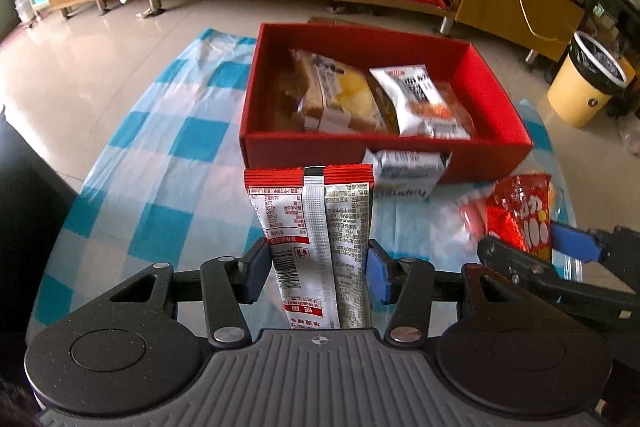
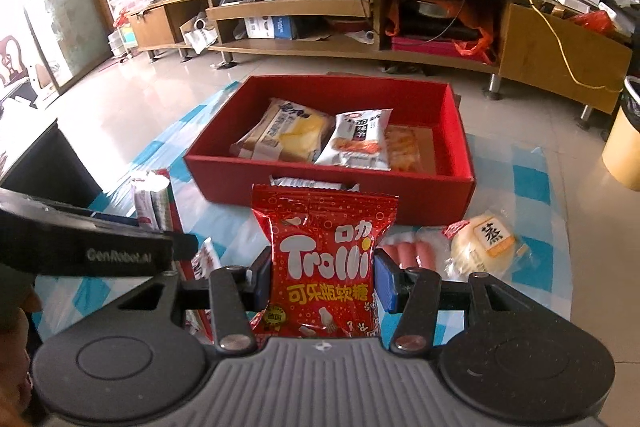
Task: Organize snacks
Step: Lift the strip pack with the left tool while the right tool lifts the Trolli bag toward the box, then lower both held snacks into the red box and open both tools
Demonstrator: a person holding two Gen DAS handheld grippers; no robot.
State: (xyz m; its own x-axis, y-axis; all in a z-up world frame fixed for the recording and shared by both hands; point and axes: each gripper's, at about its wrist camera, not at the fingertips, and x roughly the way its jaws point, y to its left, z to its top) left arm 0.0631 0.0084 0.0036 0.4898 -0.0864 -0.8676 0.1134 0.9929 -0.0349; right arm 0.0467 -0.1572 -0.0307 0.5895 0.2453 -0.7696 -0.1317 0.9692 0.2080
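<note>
My left tool is clamped on a light, crinkly snack packet; my right tool pinches the soft Trolli bag mid-body. Both foils feel slippery, held short of the red box.

Seen from low over a checked tablecloth, looking forward along each tool's two fingers toward a far TV cabinet. Left wrist view: close behind a red-and-white packet, red box just beyond, right gripper intruding at near right. Right wrist view: set slightly farther right, close behind a red candy bag, left gripper at near left. Shared by both: box, cloth, tiled floor, cabinet.
</note>
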